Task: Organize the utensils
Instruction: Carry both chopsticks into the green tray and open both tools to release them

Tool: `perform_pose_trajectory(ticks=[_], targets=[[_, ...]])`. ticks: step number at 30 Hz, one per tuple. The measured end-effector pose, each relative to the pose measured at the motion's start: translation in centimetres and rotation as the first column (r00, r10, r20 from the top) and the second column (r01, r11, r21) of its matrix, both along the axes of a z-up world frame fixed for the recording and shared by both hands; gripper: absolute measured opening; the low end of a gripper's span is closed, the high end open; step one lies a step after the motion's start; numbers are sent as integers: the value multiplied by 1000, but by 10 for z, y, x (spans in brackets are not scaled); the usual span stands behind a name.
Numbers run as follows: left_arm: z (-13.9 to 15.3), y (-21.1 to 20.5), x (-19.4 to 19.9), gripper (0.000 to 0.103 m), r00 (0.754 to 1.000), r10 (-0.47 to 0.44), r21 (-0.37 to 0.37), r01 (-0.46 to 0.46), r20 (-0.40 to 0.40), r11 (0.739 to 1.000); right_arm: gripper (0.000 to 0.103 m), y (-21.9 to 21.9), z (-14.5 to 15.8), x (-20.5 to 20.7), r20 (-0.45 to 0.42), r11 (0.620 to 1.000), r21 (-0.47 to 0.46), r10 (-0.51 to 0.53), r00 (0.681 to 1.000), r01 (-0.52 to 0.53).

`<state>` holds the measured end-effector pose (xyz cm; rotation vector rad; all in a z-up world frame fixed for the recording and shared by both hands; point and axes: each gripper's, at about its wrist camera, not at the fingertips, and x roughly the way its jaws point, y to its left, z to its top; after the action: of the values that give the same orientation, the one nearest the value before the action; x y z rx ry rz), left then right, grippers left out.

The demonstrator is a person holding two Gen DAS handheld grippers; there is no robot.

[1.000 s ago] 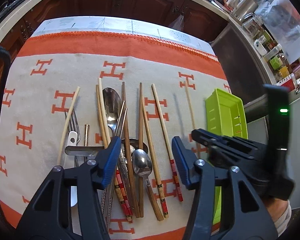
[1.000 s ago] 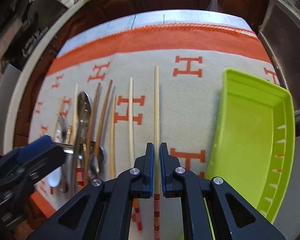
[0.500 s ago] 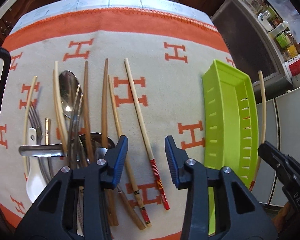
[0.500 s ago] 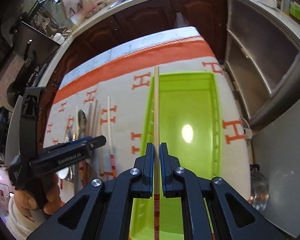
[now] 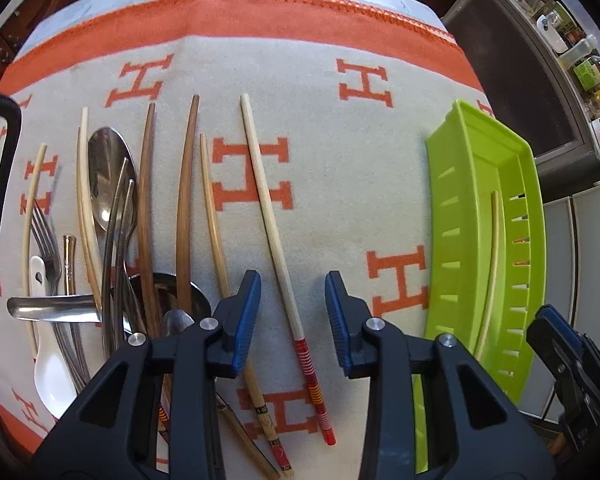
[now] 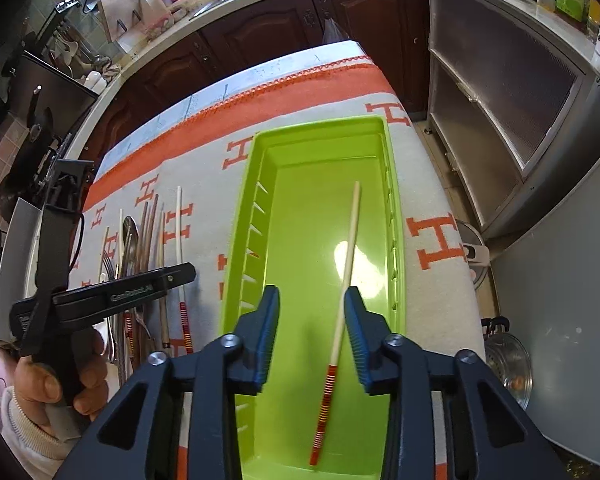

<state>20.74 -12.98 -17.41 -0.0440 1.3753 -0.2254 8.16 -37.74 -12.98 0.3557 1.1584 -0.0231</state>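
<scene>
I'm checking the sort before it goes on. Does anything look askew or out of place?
Only mildly: the pale chopstick with a red-striped end lies slanted in the lime-green plastic tray, not square with its walls. On the orange-patterned cloth, a steel ladle lies crosswise among the lengthwise utensils.

A bright green tray (image 6: 384, 148) is seen on a pale cloth (image 5: 320, 128) marked with orange H shapes and an orange band. Red and yellow stripes are seen on the cream chopstick (image 6: 342, 300). Blue pads are seen on the black tongs (image 6: 311, 332).
</scene>
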Motion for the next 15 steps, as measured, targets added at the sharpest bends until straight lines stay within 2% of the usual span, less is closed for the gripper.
perform_pose_trajectory(ticks=[2,3,10,15], targets=[[0,-4,-2,23,1000,-3,28,2,21,1000,38,3,2,-3,12,1000,1,0,1000,0],[-1,-4,-1,6,1000,-7,40,6,28,999,38,4,2,-5,15,1000,4,-1,1000,1],[2,-1,-6,3,1000,-13,22,13,23,1000,38,3,4,-18,28,999,43,-27,999,26],[41,-6,-31,3,996,-72,-59,75,48,995,38,-6,9,-32,48,996,65,-58,997,55]])
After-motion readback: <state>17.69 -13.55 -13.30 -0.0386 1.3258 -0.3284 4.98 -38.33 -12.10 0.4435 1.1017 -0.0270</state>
